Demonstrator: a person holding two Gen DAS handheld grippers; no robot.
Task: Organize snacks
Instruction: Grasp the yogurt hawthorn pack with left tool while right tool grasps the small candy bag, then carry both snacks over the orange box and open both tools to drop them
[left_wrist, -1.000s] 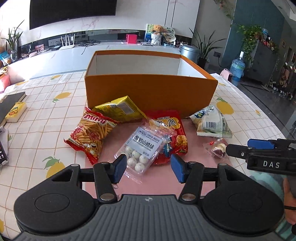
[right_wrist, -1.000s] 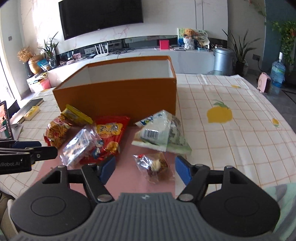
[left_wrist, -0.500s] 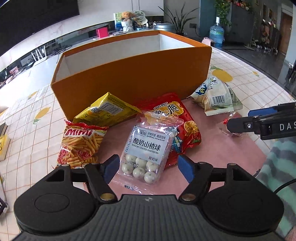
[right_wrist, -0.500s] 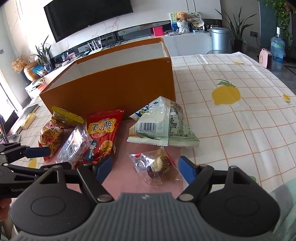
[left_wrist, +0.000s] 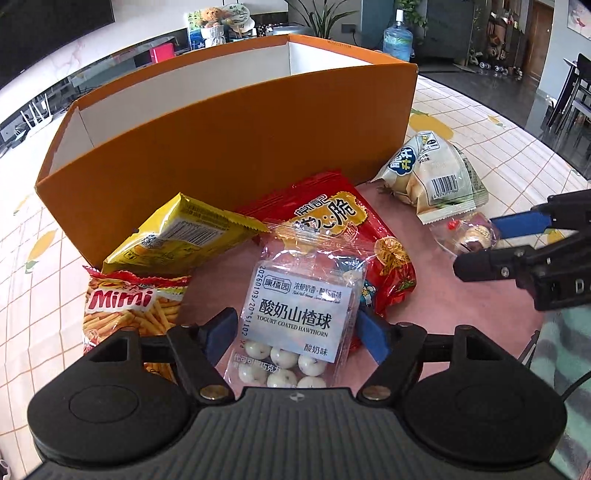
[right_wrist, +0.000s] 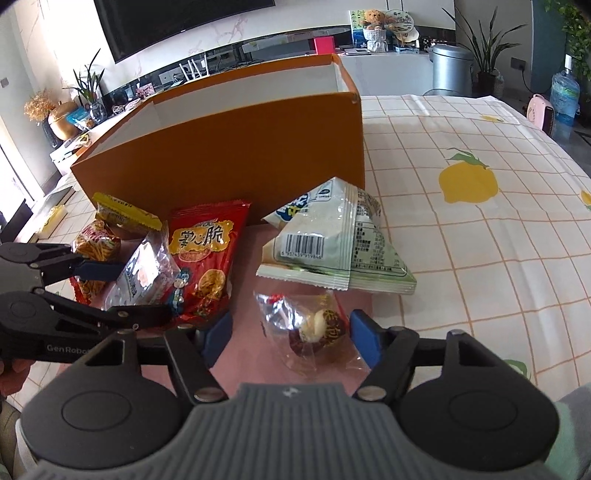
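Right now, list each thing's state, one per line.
Orange box: open-topped, upright.
Hawthorn ball pack: flat, between left tool pads, ungripped.
Clear candy bag: flat, between right tool pads, ungripped.
Red bag: sealed, lying outside box.

A dark television (right_wrist: 177, 22) hangs on a pale marble wall above a long white counter (right_wrist: 388, 61). On that counter sits a teddy bear (right_wrist: 373, 18); right of the counter stand a metal bin (right_wrist: 452, 68), a potted plant (right_wrist: 484, 48) and a water bottle (right_wrist: 563, 94). Daylight brightens the checked, lemon-printed tablecloth (right_wrist: 480, 221)
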